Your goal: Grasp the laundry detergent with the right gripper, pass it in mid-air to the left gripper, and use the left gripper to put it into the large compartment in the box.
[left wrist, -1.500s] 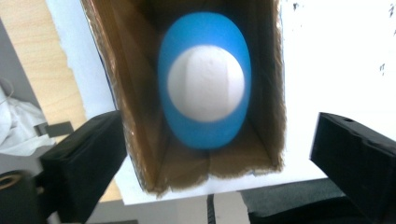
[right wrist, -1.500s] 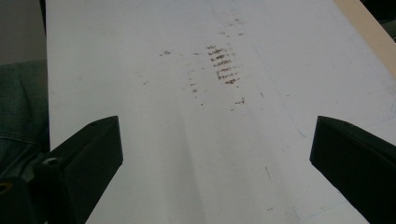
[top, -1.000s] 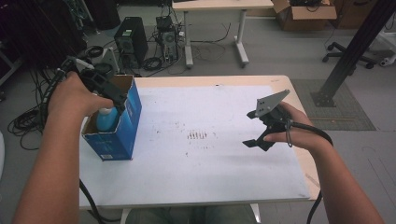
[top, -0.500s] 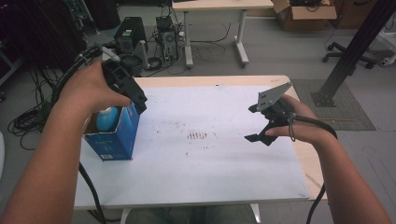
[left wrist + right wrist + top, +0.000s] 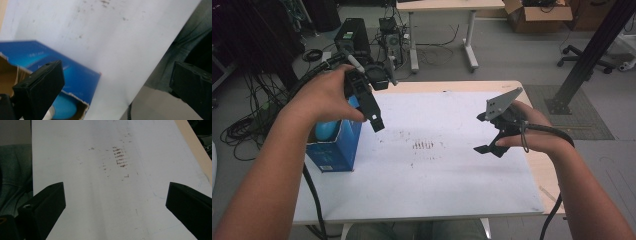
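Observation:
An open blue carton [image 5: 334, 147] stands at the table's left edge with a light blue rounded thing [image 5: 326, 131] inside it. My left gripper [image 5: 373, 112] hangs above and just right of the carton, jaws wide apart and empty. In the left gripper view the blue carton [image 5: 50, 65] lies below the jaws, its torn cardboard rim and the blue rounded thing [image 5: 63, 110] showing between them. My right gripper [image 5: 489, 134] hovers over the right part of the white sheet [image 5: 432, 165], open and empty. In the right gripper view its jaws frame a patch of brown marks [image 5: 120, 157].
The white sheet covers most of a wooden table [image 5: 542, 175], whose bare edge shows on the right. Brown smudges [image 5: 424, 145] mark the sheet's middle. Beyond the table stand computer towers [image 5: 349, 35], cables, another desk [image 5: 442, 10] and a black post [image 5: 592, 55].
My left gripper has risen out of the carton and swung right, above the sheet's left side, leaving the blue thing in the carton. The right gripper has stayed nearly still.

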`<state>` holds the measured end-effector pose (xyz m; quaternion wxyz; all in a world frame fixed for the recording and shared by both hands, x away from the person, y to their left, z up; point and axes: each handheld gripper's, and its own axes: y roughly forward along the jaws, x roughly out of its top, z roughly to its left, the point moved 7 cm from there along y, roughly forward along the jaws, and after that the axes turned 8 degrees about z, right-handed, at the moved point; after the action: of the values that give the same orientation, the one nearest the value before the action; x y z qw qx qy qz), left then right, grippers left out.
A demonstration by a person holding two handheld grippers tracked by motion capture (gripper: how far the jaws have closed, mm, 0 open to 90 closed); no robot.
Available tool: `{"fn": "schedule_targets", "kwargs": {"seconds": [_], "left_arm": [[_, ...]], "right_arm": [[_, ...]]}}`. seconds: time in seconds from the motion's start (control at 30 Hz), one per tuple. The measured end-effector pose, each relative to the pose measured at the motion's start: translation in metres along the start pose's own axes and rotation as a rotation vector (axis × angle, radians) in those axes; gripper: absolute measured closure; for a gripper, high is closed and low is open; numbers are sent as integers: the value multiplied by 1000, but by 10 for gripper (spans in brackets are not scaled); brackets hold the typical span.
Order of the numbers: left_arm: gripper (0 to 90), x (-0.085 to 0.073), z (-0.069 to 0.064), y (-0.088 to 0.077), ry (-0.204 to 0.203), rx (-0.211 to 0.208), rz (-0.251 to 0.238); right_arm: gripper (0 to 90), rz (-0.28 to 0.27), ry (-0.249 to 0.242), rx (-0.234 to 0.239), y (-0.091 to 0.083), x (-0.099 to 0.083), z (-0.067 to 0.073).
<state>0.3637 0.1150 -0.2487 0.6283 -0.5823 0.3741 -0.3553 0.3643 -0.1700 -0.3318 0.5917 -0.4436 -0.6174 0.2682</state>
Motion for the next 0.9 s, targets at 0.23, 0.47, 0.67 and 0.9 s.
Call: {"fn": "schedule_targets", "kwargs": {"seconds": [0.23,0.47,0.67,0.9], "left_arm": [[2,12,-7,12,144,11,23],[2,20,-13,27,245,11,69],[3,21,-22,33,316,3,83],[2,26,-21,41,367,-12,105]], "right_arm": [[29,57,-29,35,2,0,3],[32,118,-44,60,0,1,0],[35,185,-50,83,-5,-1,-4],[34,225,-63,105,-2,1,-9]]}}
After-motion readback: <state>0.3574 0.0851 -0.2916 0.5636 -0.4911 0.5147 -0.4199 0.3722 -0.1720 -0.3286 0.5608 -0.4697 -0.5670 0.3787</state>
